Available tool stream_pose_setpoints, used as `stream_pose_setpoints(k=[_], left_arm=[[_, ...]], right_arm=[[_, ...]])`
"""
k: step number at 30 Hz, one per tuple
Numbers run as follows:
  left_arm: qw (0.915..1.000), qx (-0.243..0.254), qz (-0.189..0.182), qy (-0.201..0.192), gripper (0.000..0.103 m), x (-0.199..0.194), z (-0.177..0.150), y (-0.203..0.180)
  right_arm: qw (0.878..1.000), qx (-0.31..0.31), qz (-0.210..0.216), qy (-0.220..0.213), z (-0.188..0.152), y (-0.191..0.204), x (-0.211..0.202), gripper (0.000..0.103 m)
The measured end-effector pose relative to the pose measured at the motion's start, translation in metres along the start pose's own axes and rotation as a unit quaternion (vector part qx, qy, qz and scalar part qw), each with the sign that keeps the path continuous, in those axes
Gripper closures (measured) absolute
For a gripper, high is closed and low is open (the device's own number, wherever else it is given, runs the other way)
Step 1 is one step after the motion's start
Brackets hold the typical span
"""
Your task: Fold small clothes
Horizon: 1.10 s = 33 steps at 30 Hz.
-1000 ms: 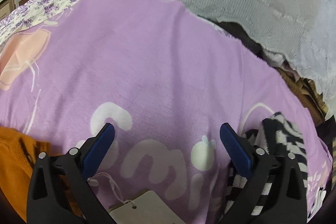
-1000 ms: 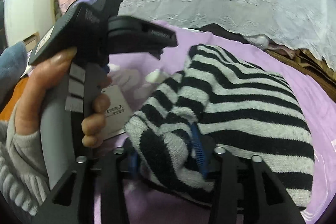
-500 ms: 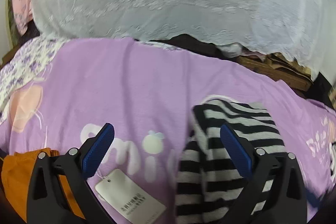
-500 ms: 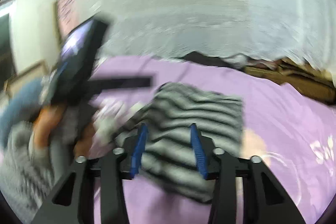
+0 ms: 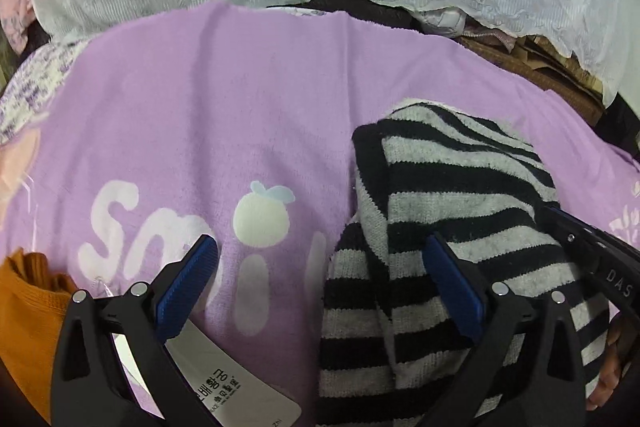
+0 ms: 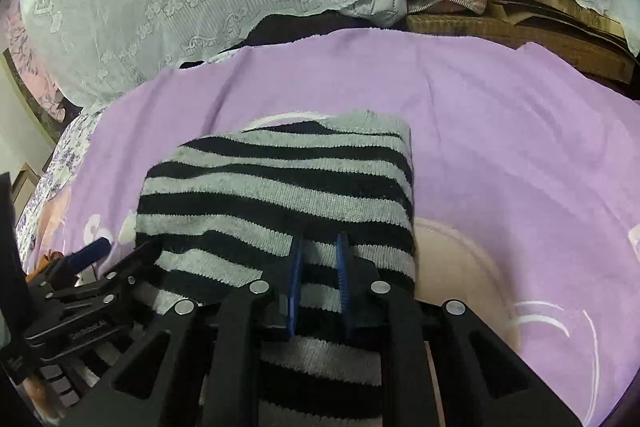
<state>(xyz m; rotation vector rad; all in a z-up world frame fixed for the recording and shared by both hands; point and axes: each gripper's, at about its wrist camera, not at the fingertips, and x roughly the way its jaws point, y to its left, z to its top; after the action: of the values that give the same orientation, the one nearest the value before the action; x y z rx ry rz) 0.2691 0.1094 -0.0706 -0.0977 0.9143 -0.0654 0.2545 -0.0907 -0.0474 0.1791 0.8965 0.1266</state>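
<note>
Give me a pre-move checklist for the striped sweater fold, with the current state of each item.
1. Right tongs on the striped sweater: ok, closing with a pinch of knit between the blue pads.
2. Left tongs ready: ok, open; their right finger hangs over the sweater, nothing between the pads.
3. Sweater lying on the purple towel: ok.
4. Sweater edges aligned: cannot tell, the near part is hidden by the tongs.
5. Paper tag clear of the sweater: ok, it lies to the left of it.
6. Orange garment out of the way: ok, at the towel's left edge.
</note>
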Motion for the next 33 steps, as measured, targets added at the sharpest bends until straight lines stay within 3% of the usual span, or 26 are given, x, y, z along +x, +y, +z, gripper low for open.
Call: stream_pose_setpoints(k=[6, 9, 14, 20, 33], left_arm=[[0.9991, -0.029, -0.012, -0.028, 0.005, -0.038, -0.008, 0.011], [0.9986, -0.026, -0.025, -0.04, 0.005, -0.055, -0.016, 0.008], [0.9997, 0.02, 0.012, -0.004, 0.004, -0.036, -0.041, -0.017], [0.996, 0.052, 0.063, -0.038, 0.004, -0.044, -0.059, -0.029], [0.9933, 0.059, 0.085, -0.052, 0.004, -0.053, -0.07, -0.028]], right_arm=[[0.997, -0.03, 0.005, -0.075, -0.024, 0.012, -0.062, 0.085], [0.995, -0.042, 0.016, -0.088, -0.043, 0.015, -0.085, 0.085], [0.996, -0.047, 0.016, -0.079, -0.072, 0.009, -0.086, 0.085], [0.994, -0.055, 0.021, -0.087, -0.089, 0.007, -0.08, 0.085], [0.993, -0.065, 0.014, -0.094, -0.102, 0.005, -0.082, 0.085]])
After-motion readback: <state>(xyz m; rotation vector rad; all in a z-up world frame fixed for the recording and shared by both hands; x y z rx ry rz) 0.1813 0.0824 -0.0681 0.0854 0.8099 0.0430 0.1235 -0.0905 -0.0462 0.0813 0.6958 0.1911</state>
